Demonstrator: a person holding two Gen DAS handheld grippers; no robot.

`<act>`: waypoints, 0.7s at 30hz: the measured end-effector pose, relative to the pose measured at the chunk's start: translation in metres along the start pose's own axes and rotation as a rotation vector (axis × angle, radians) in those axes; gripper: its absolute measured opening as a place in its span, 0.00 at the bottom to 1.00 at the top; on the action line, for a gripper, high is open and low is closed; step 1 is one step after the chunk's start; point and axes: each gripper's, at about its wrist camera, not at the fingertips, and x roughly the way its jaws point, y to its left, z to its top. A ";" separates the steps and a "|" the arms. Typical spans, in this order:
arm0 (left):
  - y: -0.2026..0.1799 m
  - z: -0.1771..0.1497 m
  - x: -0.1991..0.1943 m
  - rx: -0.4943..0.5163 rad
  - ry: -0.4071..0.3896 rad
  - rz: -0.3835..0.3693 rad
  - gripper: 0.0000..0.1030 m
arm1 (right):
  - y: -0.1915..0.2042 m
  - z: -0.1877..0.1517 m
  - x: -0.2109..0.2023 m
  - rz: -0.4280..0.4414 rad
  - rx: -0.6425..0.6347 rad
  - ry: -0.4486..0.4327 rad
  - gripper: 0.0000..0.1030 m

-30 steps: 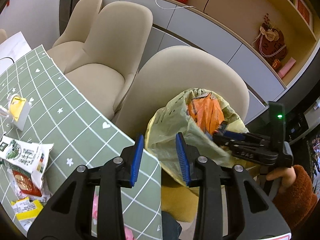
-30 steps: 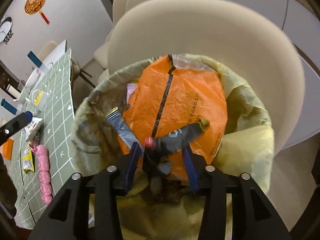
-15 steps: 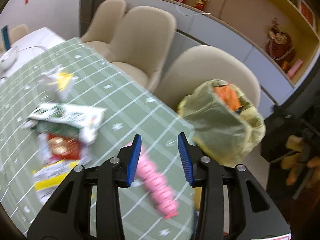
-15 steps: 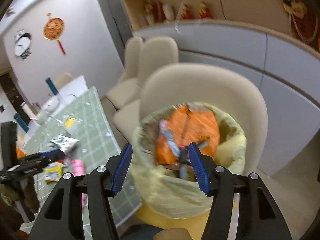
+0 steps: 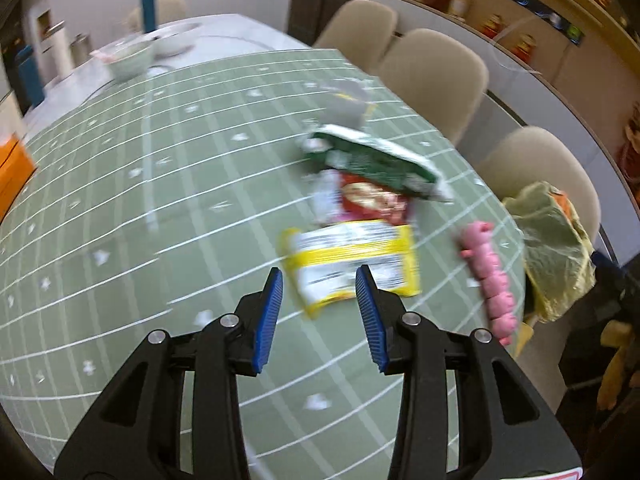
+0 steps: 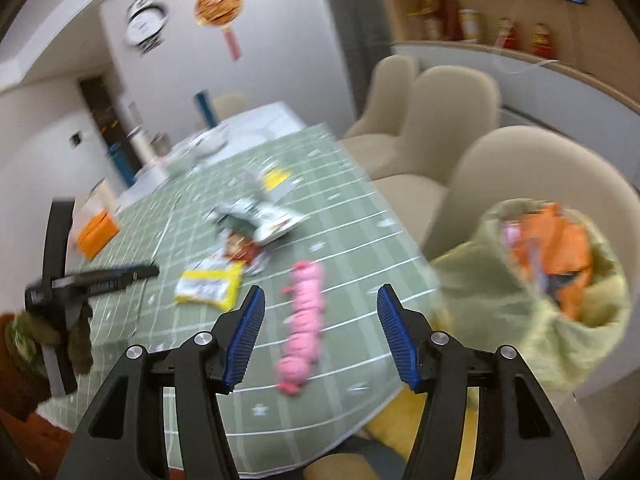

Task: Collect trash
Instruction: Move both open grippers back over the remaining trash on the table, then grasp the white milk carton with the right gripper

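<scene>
Yellow wrapper [image 5: 352, 258] lies just beyond left gripper's [image 5: 319, 312] spread fingers.

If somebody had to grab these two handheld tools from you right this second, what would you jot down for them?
Left gripper: open, empty, aimed at the yellow wrapper on the green tablecloth.
Right gripper: open, empty, above the pink strip near the table edge.
Trash bag: open on the chair beside the table, with an orange bag and other scraps inside.
Done: some trash is bagged.
Left: the yellow wrapper, the red packet, the green-and-white packet, the grey wrapper behind them and the pink strip.
</scene>
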 end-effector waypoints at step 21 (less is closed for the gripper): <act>0.015 -0.010 0.037 -0.043 0.062 -0.098 0.36 | 0.036 -0.023 0.066 0.237 0.076 0.159 0.49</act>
